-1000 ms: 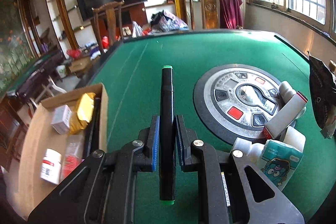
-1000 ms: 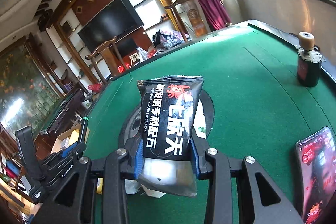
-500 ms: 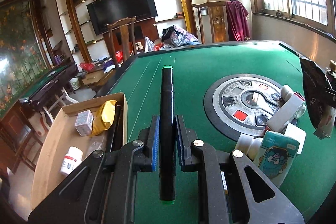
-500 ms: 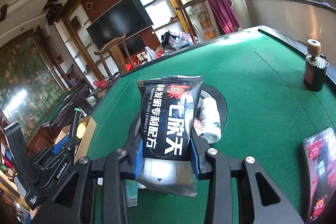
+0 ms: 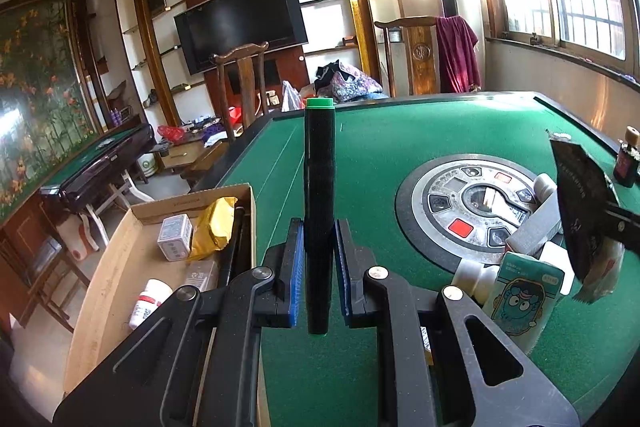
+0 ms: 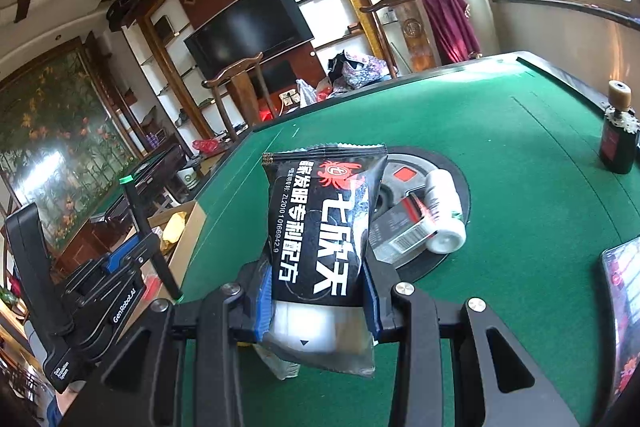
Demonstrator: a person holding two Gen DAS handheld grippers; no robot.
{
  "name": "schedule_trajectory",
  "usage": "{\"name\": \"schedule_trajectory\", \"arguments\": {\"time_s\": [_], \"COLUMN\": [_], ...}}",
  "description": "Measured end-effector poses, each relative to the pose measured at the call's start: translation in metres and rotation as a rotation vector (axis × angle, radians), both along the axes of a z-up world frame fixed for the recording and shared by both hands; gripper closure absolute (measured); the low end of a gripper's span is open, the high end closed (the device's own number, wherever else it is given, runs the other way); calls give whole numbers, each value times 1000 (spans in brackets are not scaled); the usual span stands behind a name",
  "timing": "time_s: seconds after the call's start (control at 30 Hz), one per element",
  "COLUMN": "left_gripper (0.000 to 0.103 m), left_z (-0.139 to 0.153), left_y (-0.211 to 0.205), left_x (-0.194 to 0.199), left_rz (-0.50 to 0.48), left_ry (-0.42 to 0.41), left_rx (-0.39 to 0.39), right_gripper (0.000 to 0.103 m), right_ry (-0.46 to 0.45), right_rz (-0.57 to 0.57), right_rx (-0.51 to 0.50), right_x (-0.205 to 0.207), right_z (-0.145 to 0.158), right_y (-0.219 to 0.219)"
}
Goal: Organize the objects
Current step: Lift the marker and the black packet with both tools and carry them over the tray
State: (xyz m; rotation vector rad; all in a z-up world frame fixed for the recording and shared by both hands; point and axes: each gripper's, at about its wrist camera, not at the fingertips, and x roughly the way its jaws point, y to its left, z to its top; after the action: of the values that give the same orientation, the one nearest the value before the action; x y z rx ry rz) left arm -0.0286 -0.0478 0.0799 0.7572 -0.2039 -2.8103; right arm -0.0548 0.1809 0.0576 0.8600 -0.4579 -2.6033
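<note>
Black marker with green caps (image 5: 319,187), clamped in the left gripper (image 5: 319,259), long axis pointing straight ahead along the fingers, above the green mahjong table (image 5: 420,131) close to its left edge. Cardboard box (image 5: 120,267) just beyond that edge, down and left of the marker, so nearer the left hand. Black snack packet (image 6: 324,223) pinched upright in the right gripper (image 6: 320,291), farther right over the table, near its central control panel (image 5: 472,203).

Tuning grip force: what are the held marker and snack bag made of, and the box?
Marker: likely hard matte black plastic, green cap; keeps straight between pads.
Snack bag: glossy printed plastic film, crinkled, clear lower part.
Box: plain brown cardboard, cut edges visible.
</note>
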Motion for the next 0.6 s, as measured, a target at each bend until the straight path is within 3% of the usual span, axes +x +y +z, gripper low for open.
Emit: {"name": "schedule_trajectory", "arguments": {"time_s": [0.6], "left_gripper": [88], "left_z": [10], "left_y": [-6], "left_x": [13], "left_rz": [17], "left_ry": [59], "left_rx": [4], "right_gripper": [67], "right_ry": [6], "right_rz": [57], "right_rx": [16], "right_x": [12], "right_z": [-3], "right_y": [-32]}}
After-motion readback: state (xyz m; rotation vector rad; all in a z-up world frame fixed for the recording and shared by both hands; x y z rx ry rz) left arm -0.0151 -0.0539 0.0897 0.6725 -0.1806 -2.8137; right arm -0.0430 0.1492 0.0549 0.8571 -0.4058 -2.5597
